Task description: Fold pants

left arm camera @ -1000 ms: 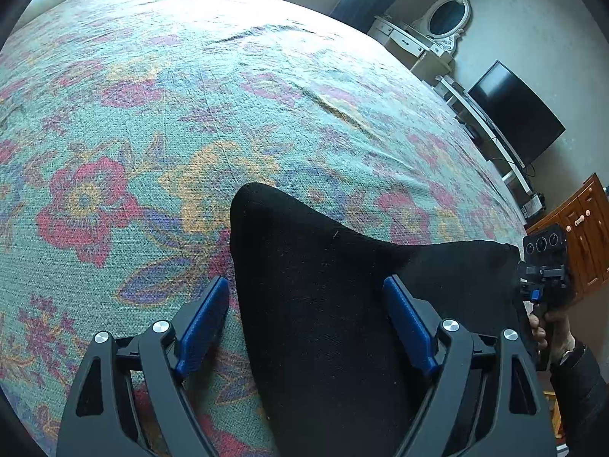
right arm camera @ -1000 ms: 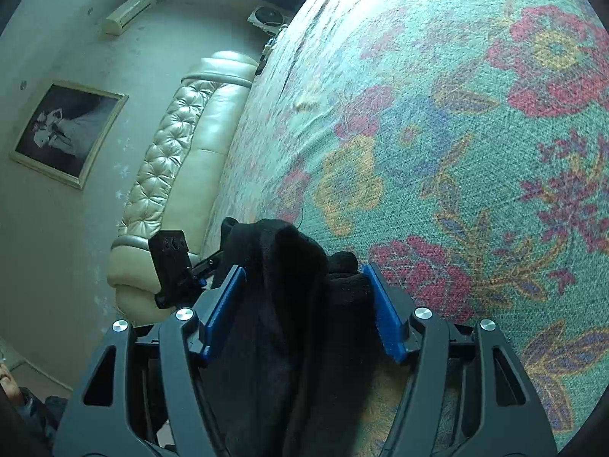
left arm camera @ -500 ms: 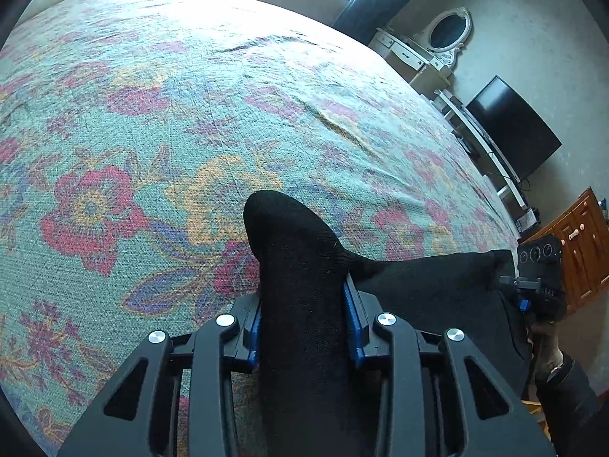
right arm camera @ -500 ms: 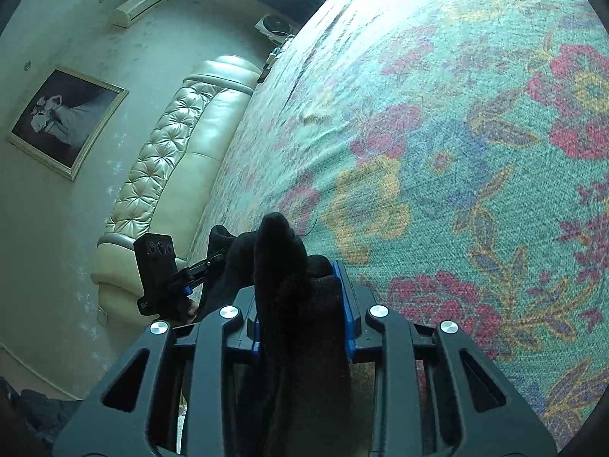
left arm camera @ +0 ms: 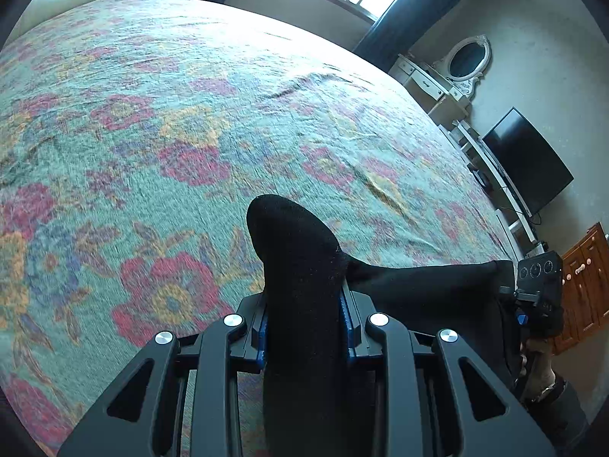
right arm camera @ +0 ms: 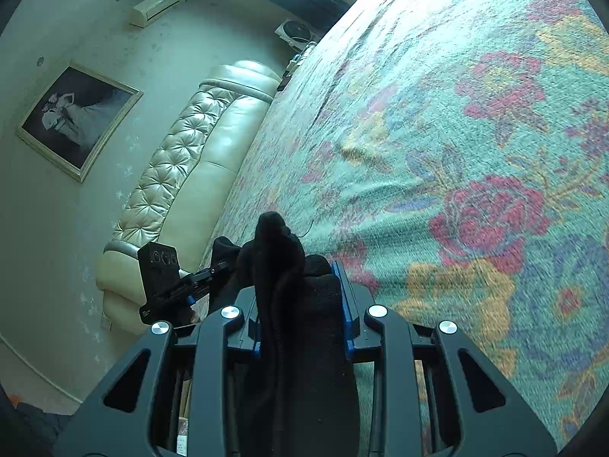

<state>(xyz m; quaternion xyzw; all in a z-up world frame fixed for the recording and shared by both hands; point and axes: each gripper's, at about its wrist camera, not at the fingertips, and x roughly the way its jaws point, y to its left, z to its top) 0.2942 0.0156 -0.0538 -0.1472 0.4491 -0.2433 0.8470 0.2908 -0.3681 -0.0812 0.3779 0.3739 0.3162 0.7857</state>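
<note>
Both my grippers, left gripper and right gripper, clamp narrow on the black pants, the left's jaws closing; fabric stretches between them above the floral bedspread, a tufted headboard beyond.

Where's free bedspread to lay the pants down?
Nearly all the floral woven bedspread is bare: from the bunched black pants ahead to the window end, and sideways to the cream tufted headboard. Crowded only at the near edge, where the left gripper and right gripper clamp the fabric.
</note>
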